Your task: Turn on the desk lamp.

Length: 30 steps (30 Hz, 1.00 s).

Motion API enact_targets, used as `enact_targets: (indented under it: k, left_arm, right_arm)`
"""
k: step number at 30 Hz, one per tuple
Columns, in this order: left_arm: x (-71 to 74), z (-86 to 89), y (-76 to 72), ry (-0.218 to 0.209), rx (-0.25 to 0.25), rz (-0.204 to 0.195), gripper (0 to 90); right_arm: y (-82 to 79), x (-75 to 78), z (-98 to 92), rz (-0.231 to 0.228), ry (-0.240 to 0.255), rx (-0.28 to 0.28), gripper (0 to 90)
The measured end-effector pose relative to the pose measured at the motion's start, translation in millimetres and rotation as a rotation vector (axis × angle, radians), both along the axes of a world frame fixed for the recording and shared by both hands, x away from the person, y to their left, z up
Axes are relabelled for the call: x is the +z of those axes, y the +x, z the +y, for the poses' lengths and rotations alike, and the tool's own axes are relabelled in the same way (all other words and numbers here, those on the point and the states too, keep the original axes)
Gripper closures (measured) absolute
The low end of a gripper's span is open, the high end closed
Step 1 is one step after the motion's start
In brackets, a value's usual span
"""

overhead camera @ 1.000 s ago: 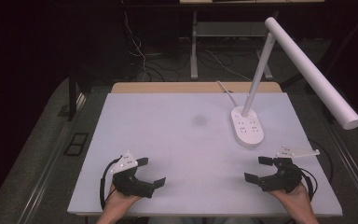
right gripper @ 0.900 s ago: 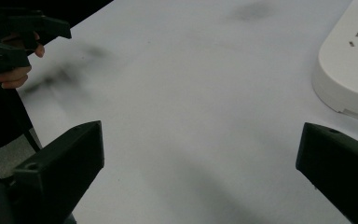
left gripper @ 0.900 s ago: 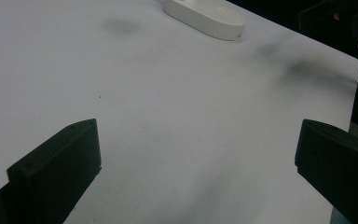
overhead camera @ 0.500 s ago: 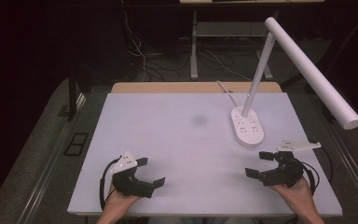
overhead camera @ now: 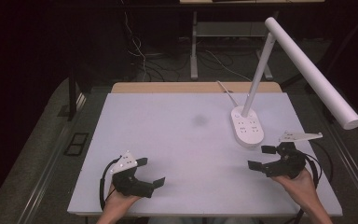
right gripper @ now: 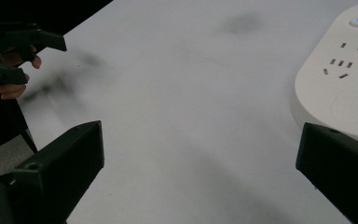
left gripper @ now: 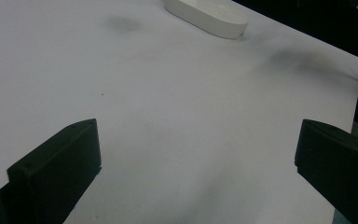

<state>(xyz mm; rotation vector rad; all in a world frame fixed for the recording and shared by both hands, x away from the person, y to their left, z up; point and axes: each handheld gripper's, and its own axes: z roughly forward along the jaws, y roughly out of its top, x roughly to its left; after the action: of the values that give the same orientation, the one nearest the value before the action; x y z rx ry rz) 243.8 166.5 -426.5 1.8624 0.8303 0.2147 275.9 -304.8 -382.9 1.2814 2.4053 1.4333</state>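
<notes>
A white desk lamp stands at the table's right, its oval base (overhead camera: 247, 127) carrying sockets and a small lit blue button. Its long head (overhead camera: 313, 71) reaches out to the right, above the table. My left gripper (overhead camera: 151, 171) rests open near the front left edge, with nothing between its jaws. My right gripper (overhead camera: 258, 157) is open and empty just in front of the lamp base. The left gripper view has the open gripper (left gripper: 199, 140) over bare table, with the lamp base (left gripper: 209, 14) far off. In the right gripper view, the gripper (right gripper: 200, 144) has the base (right gripper: 340, 93) close at its right.
The white table top (overhead camera: 186, 140) has a faint dark smudge (overhead camera: 199, 120) near its middle. A white cable (overhead camera: 226, 93) runs from the lamp base over the back edge. In the right gripper view, the left hand's gripper (right gripper: 23, 46) appears at far left.
My right gripper has moved a little forward, toward the lamp base. The left gripper has stayed where it was.
</notes>
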Motion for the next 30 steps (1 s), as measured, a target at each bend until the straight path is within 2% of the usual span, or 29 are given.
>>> enact_targets:
  k: [10,22,30]
  left_arm:
    - [0.0,-0.1,0.0,0.003,-0.002,0.0,0.0]
    - [-0.6,-0.3,0.2,0.003,0.004,-0.001,0.0]
    - [-0.9,-0.4,0.4,0.004,0.006,-0.004,0.0]
  right_arm:
    - [11.7,6.3,-4.9,0.011,-0.024,-0.001,0.7]
    - [29.4,19.8,-10.3,-0.005,-0.057,-0.004,0.7]
    - [41.2,23.7,-12.1,-0.007,-0.072,0.0,0.7]
